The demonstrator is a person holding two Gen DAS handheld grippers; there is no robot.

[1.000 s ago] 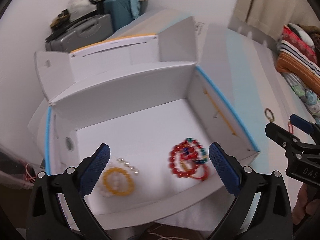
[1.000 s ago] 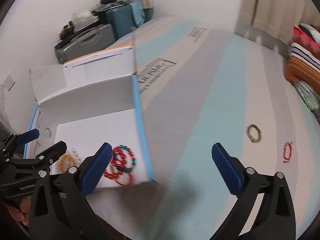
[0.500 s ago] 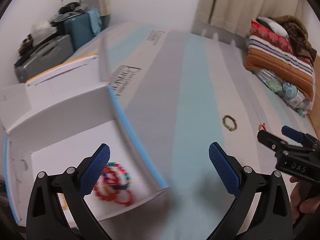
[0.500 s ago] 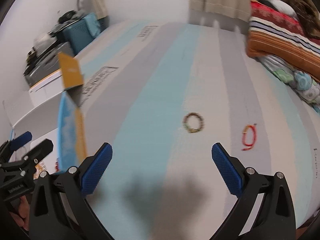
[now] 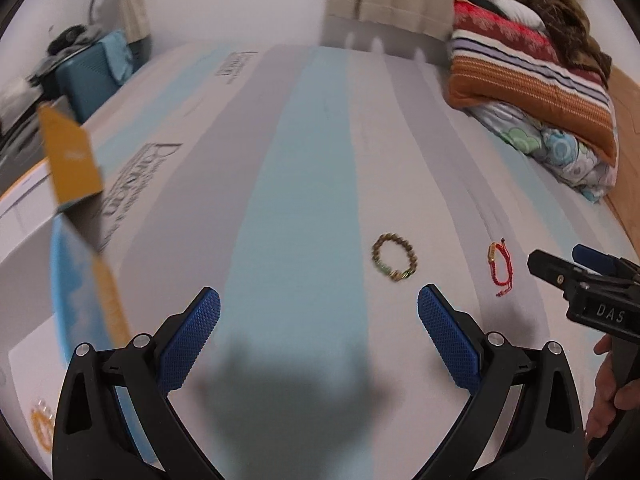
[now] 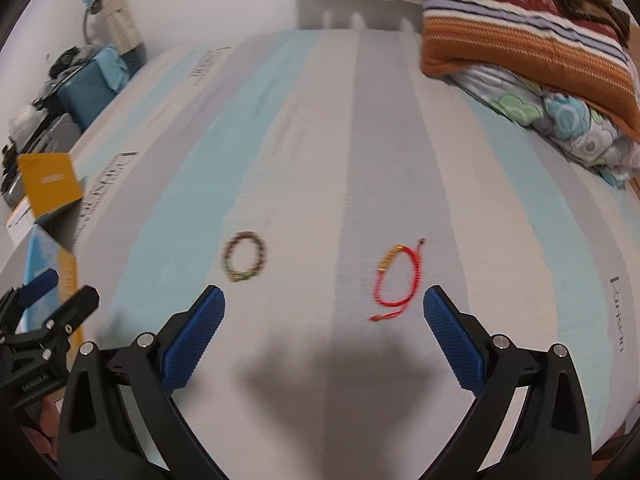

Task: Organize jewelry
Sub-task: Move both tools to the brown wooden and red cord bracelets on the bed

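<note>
Fingers spread wide, red cord bracelet just beyond, bare mattress around.

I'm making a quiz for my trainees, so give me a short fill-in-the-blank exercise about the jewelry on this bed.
1. The number of bracelets lying on the striped bedsheet is ____.
2. The cord bracelet nearest the right gripper is coloured ____.
3. The beaded bracelet lies ahead of the left gripper, whose jaws are ____.
4. The folded blankets sit at the bed's far ____ corner.

Missing words: two; red; open; right
</note>
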